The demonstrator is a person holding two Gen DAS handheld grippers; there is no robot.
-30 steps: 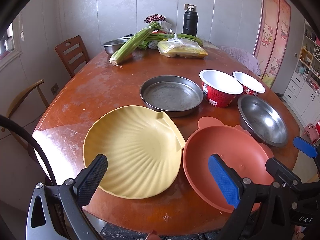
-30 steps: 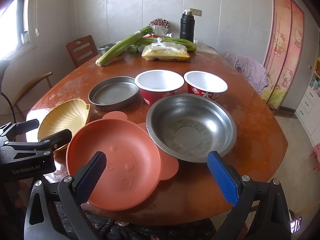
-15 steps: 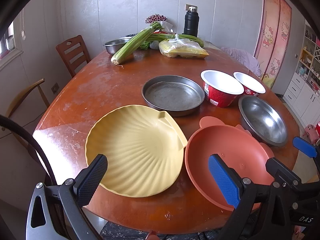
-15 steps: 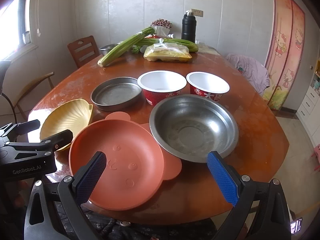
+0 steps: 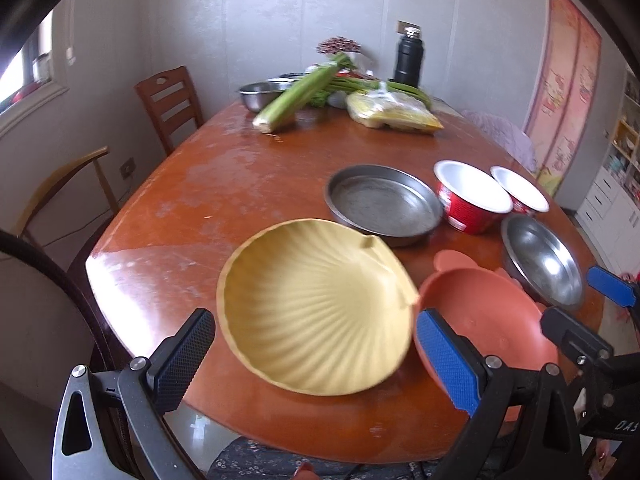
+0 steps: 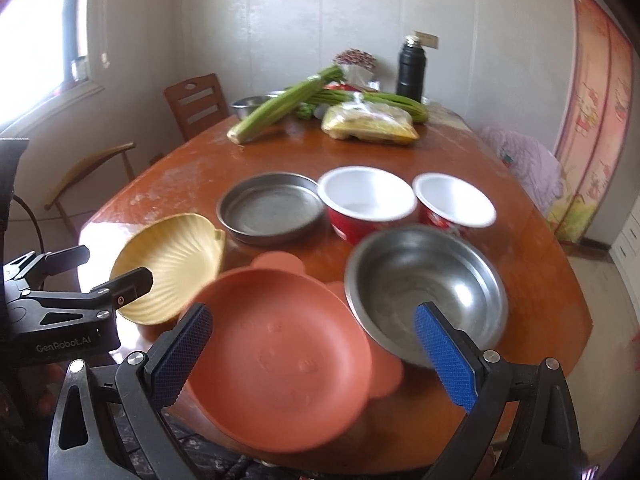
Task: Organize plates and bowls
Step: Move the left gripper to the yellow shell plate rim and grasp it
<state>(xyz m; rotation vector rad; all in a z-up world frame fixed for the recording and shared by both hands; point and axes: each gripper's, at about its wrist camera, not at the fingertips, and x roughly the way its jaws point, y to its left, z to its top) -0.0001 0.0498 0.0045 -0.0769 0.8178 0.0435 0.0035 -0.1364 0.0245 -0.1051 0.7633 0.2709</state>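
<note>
A yellow shell-shaped plate (image 5: 316, 308) lies near the table's front edge, with an orange bear-eared plate (image 5: 488, 320) to its right. Behind them stand a flat steel pan (image 5: 384, 204), two red bowls with white insides (image 5: 472, 200) (image 5: 520, 194) and a steel bowl (image 5: 542, 264). My left gripper (image 5: 316, 354) is open and empty just before the yellow plate. My right gripper (image 6: 314, 346) is open and empty over the orange plate (image 6: 280, 352), with the steel bowl (image 6: 426, 296) at its right finger. The yellow plate (image 6: 172, 268) and left gripper (image 6: 80, 300) show at left.
At the far end of the table (image 5: 224, 184) lie celery stalks (image 5: 300, 94), a bag of yellow food (image 5: 394, 114), a steel bowl (image 5: 264, 94) and a black flask (image 5: 408, 58). Two wooden chairs (image 5: 170, 104) stand at the left side.
Both views have shifted: the dishes sit further right and lower in the left wrist view, and the right gripper has come closer over the orange plate. No dish has moved on the table.
</note>
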